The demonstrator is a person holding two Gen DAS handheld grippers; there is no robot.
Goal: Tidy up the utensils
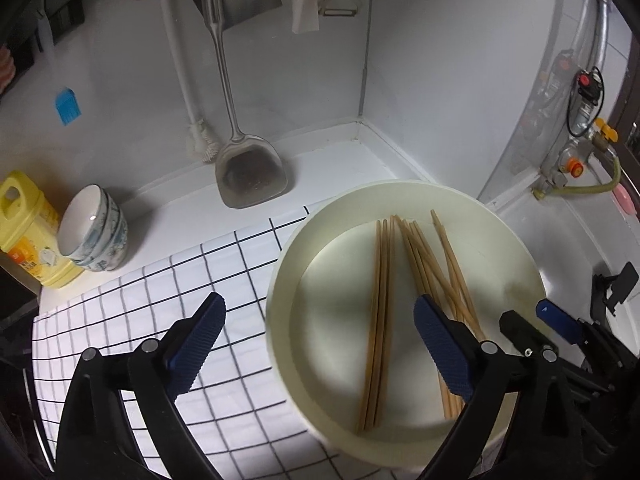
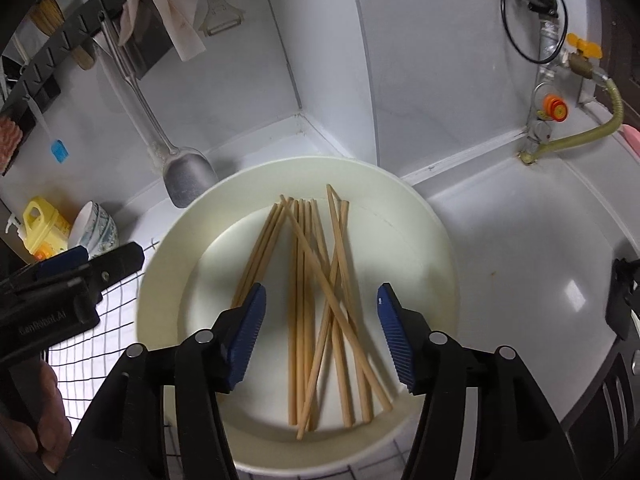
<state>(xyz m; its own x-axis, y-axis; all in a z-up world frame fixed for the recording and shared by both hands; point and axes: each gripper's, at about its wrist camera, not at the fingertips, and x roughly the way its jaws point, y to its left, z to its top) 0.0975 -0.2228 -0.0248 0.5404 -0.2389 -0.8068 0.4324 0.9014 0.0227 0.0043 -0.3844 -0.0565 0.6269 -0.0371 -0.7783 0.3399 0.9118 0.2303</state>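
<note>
Wooden chopsticks (image 2: 316, 308) lie in a loose crossed pile inside the cream round basin (image 2: 424, 240), which sits on the table (image 1: 180, 216) partly over the black-grid white cloth (image 1: 120, 320). In the left wrist view the near ends of the chopsticks (image 1: 384, 280) are hidden behind the right finger of the left hand-held gripper (image 1: 316, 348); the exact count is hard to make out where sticks overlap. The basin's (image 1: 288, 248) near rim is cut off at 6 o'clock in both views.

Left hand-held gripper: jaws wide apart, holding nothing, one finger over the cloth, the other over the basin. Right hand-held gripper (image 2: 320, 336): jaws wide apart, empty, hovering over the chopsticks with the pile between the fingers; whether it touches them cannot be told. It also shows at 4 o'clock in the left view (image 1: 532, 320), only partly visible.

Around: steel spatula (image 1: 248, 172) hanging at 12 o'clock, blade just behind the basin; white bottle brush (image 1: 196, 136) beside it. Stacked bowls (image 1: 96, 232) lying tilted at 9 o'clock, touching the yellow bottle (image 1: 28, 232). Blue silicone brush (image 1: 68, 106) on the wall at 10 o'clock. Peeler (image 2: 218, 12) and a rag (image 2: 172, 16) hang at 11 o'clock in the right view. Gas pipe with yellow valve (image 2: 580, 46) and hose (image 2: 592, 132) at 2 o'clock. Wall rack items at the top left are blurred.
</note>
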